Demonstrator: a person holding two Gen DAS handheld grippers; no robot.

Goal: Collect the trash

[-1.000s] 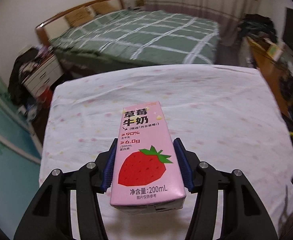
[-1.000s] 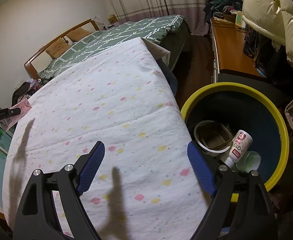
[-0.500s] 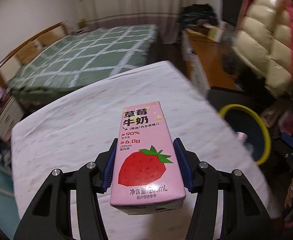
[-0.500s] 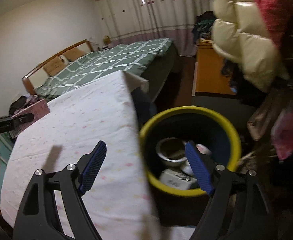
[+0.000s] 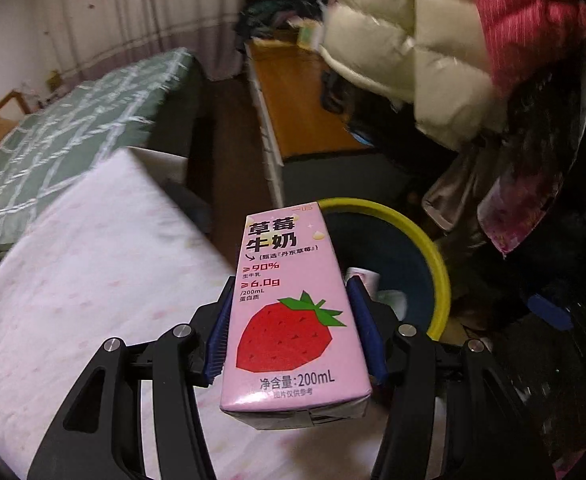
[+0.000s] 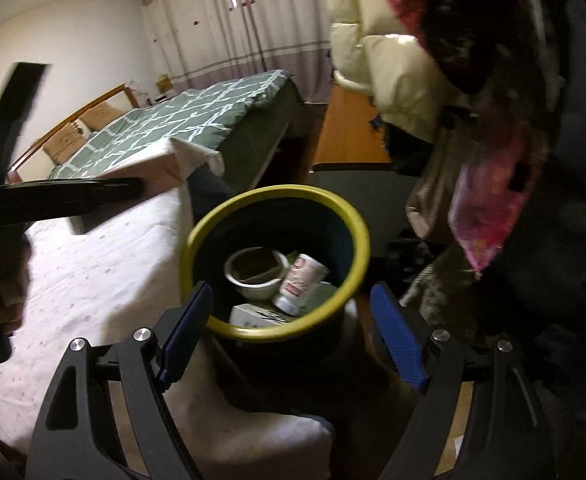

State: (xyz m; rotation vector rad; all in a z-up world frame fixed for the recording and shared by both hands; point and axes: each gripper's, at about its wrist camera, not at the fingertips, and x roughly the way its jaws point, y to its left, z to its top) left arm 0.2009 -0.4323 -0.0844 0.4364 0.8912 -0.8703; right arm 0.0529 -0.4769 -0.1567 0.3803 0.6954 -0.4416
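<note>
Carton (image 5: 293, 312) travel is nearly done: your left hand-held gripper (image 5: 295, 328), clenching the milk carton, is swinging off the surface (image 5: 85, 272) toward the bin (image 5: 439, 268); your right hand-held gripper (image 6: 293, 336) is hovering released above the bin.

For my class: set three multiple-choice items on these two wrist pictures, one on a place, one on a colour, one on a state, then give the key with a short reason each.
1. Where does the white bowl lie?
A. on the bed
B. inside the bin
C. on the desk

2. What colour is the bin's rim?
A. yellow
B. red
C. white

3. What state is the left tool in?
A. open, empty
B. out of view
C. shut on the milk carton

Key: 1 B, it sits among the trash in the bin; 2 A, the ring is yellow; 3 C, both blue pads press the carton's sides.
</note>
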